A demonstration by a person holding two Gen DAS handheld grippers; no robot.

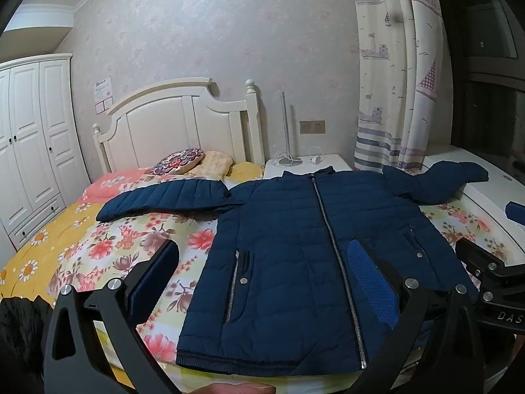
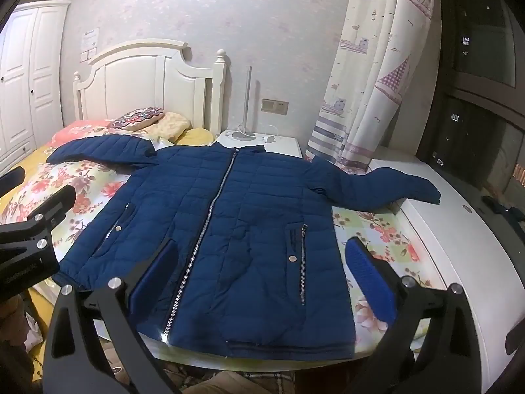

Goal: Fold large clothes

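Your left tongs (image 1: 262,282) hang wide apart with nothing between them, poised over the hem end of the jacket (image 1: 295,246); your right tongs (image 2: 262,269) are just as wide and empty, over the same hem on its other side. Beyond them the navy quilted jacket lies face up and zipped on the flowered bed (image 1: 108,239), collar toward the headboard (image 1: 170,121). One sleeve (image 1: 164,197) reaches out from the jacket across the quilt; the other sleeve (image 2: 387,184) drapes from the jacket onto the white ledge (image 2: 452,229) beside the bed. Expect it to feel light, puffy and probably slick, springing back after a fold. Pinch a sleeve at the cuff or shoulder seam, taking a deep bite of padding.
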